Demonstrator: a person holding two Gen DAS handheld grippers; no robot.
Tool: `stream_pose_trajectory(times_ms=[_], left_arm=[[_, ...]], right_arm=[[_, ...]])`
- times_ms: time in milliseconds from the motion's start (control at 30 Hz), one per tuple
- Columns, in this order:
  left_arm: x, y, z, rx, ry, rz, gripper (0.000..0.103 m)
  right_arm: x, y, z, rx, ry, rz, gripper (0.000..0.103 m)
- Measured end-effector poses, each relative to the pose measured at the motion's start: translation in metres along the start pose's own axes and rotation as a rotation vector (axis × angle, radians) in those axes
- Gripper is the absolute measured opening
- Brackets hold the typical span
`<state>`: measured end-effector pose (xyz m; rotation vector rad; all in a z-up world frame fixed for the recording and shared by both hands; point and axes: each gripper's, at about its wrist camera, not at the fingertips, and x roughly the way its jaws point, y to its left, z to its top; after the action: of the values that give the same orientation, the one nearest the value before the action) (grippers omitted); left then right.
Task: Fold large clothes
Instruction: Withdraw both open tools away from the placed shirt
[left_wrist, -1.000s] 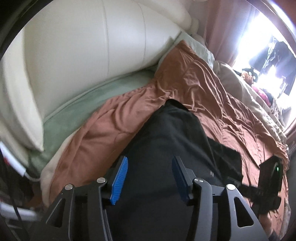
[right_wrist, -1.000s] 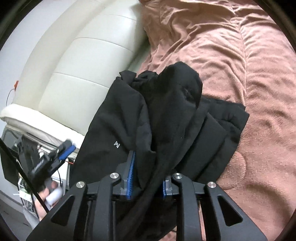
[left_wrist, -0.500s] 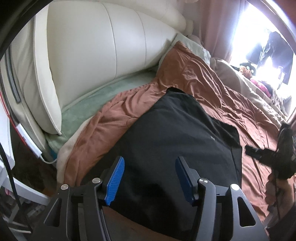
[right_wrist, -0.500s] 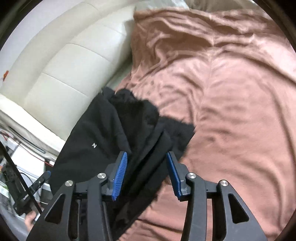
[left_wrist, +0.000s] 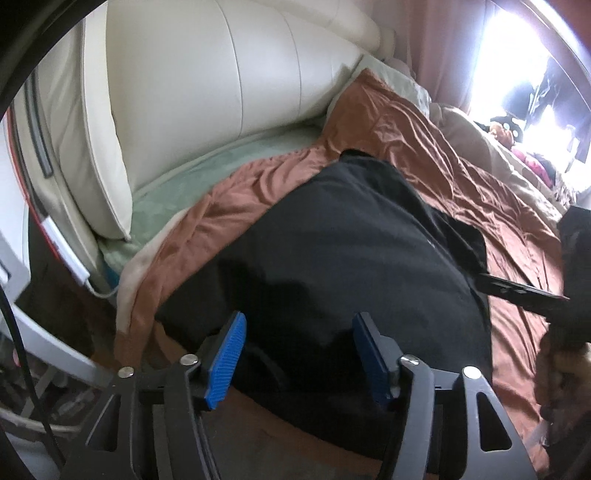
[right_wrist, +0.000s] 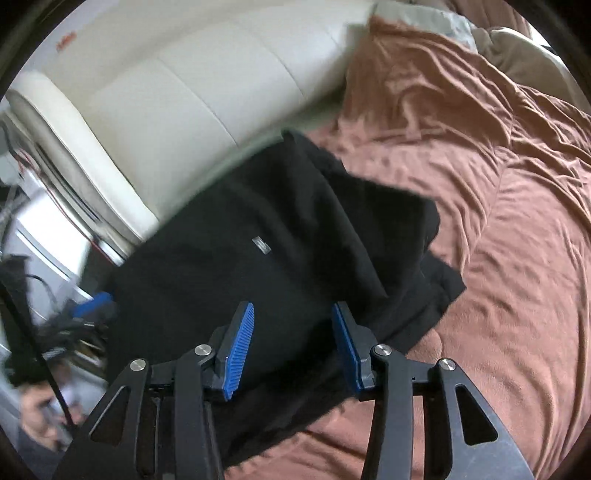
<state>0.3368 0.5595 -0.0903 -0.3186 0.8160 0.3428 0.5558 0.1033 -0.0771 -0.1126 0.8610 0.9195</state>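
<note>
Your left gripper (left_wrist: 297, 354) hung over the near edge of the black garment (left_wrist: 343, 251), and its jaws were opening; its blue pads (left_wrist: 225, 356) stood wide apart with only cloth lying below them, nothing pinched. Your right gripper (right_wrist: 291, 345) also had its blue pads (right_wrist: 240, 343) parted, held above the garment (right_wrist: 266, 229) without gripping it, so both of your tools were free of the cloth.

The garment lay spread on the rust-brown blanket (left_wrist: 436, 147) that covered the bed, close to the cream padded headboard (left_wrist: 229, 81). In your right-hand view a small pale label (right_wrist: 261, 245) showed on its top layer, and a second layer stuck out from under the right edge toward the open blanket (right_wrist: 517, 258). A strip of pale green sheet (left_wrist: 207, 173) ran between the blanket and the headboard.

At the right edge of your left-hand view, the other gripper (left_wrist: 517, 291) reached in as a dark bar just past the garment's far side; the view there was too blurred and backlit by the bright window (left_wrist: 517, 66) to say whether it touched the cloth
</note>
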Motion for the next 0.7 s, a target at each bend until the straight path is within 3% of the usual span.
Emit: stream_pose_trajectory(times_ms=[200,567,633,700], left_arm=[[0.002,-0.015,-0.026,-0.002,0.040,0.023,0.072],[-0.037,-0.045,-0.053,-0.063,0.041,-0.025,0.073],[-0.046,-0.054,-0.056,-0.063,0.040,-0.046,0.074],[-0.056,-0.062,-0.059,-0.058,0.033,-0.064,0.083]], right_arm=[[0.003,0.000,-0.006,-0.024,0.041,-0.157,0.041],[-0.078,-0.002,-0.031,-0.005,0.034,-0.147,0.042],[-0.092,-0.001,-0.038,-0.015,0.039,-0.161,0.042],[-0.114,0.003,-0.046,-0.019,0.034,-0.173,0.042]])
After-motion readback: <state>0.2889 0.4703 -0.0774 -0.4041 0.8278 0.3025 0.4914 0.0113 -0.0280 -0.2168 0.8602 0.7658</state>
